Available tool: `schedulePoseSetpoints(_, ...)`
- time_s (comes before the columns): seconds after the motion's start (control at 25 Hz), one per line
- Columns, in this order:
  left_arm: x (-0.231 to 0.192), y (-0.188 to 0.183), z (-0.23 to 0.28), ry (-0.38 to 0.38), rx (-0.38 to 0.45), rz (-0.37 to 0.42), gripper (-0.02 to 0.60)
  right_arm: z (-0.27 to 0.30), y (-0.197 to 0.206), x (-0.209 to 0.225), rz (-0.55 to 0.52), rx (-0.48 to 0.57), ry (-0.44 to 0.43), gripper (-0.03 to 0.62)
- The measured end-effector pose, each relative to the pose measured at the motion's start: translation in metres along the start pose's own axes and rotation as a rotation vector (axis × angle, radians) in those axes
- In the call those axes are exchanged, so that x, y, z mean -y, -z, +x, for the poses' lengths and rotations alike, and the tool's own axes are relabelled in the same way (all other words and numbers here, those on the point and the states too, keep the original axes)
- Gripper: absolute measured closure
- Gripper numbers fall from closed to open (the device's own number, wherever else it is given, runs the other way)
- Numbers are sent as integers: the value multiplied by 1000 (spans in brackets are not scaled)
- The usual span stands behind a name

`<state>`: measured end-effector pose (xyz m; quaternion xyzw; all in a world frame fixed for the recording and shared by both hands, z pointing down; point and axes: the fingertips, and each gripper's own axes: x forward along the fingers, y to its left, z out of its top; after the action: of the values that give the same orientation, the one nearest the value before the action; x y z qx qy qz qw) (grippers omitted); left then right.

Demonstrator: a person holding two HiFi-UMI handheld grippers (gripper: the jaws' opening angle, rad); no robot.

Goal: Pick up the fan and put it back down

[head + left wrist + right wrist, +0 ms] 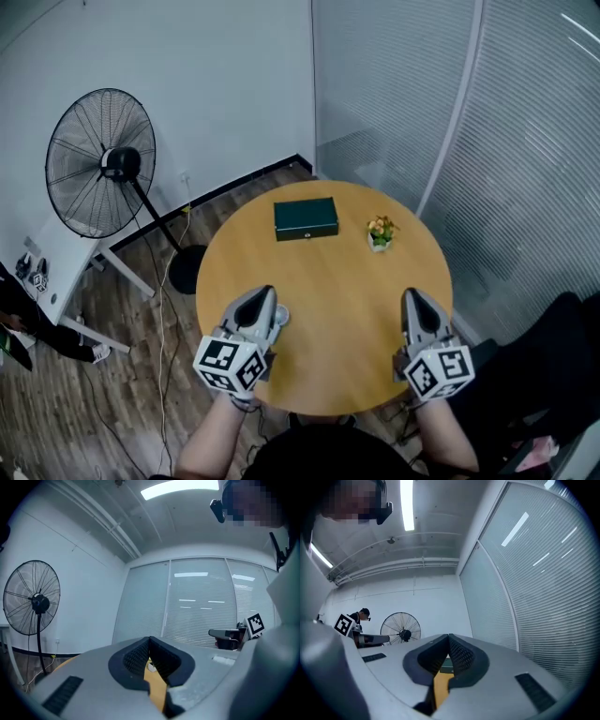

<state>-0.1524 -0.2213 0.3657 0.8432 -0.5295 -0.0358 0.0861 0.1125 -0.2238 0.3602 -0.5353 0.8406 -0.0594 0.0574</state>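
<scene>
The left claw (263, 296) and the right claw (413, 298) both hover closed and empty over the near edge of the round bench (328, 309), while the fan (101, 161) stands on the floor (131, 394) off to its left, seemingly close to the white wall (216, 84)

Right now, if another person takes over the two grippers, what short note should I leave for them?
Left gripper: jaws shut, nothing between them, above the near left part of the round table.
Right gripper: jaws shut, empty, above the near right part.
Fan: upright on the floor, left of the table, away from both grippers.
On the table: a green box and a small flower pot, both on the far side.
Done: nothing that shows; the fan is not held.
Left: reach the fan, lift it, set it back down.
</scene>
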Motion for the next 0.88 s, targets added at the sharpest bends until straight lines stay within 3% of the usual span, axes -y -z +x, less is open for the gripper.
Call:
schedulePoseSetpoints(0.44, 9, -58, -15, -41, 136, 95, 575, 2, -52, -10, -85, 106, -26, 589)
schedulePoseSetpoints(0.88, 4, -68, -15, -54, 163, 103, 575, 8, -50, -14, -112, 103, -34, 589)
